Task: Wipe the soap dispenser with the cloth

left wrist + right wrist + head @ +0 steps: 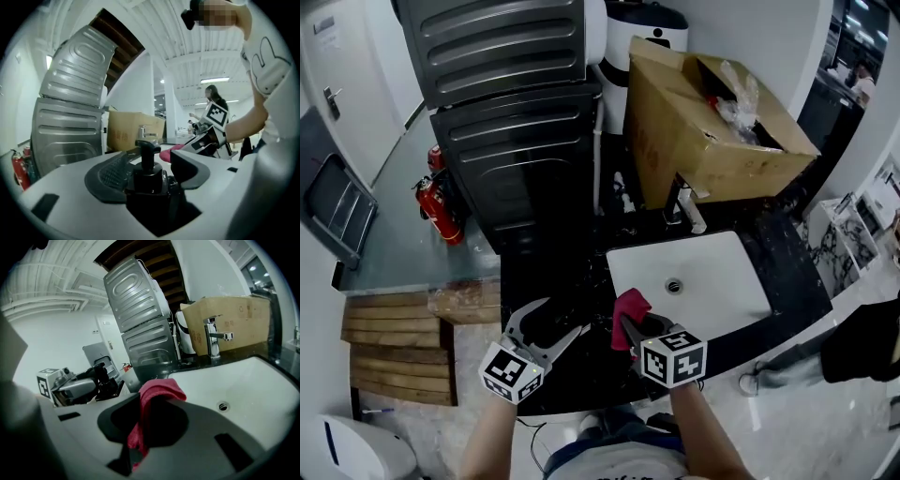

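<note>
The sink (712, 272) sits in the bench (553, 277), middle right. The tap (686, 202) and box (703, 122) stand behind it, higher up. At the bottom, the soap dispenser (149, 176) stands between the left tongs (561, 319). The cloth (631, 309) sits in the right tongs (630, 330) beside it.

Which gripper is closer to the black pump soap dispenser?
Left. The black pump soap dispenser stands between the open jaws of the left gripper; the right gripper, clamping a red cloth, sits apart to its right.

From overhead, the counter (572, 277), sink (722, 272), left tongs (565, 316) and right tongs (636, 323) were viewed steeply downward by the head camera. Each gripper camera was set low, close behind its own tongs, and faced across the counter. The tap (212, 336) and cardboard box (234, 317) were shared by all three views.
</note>
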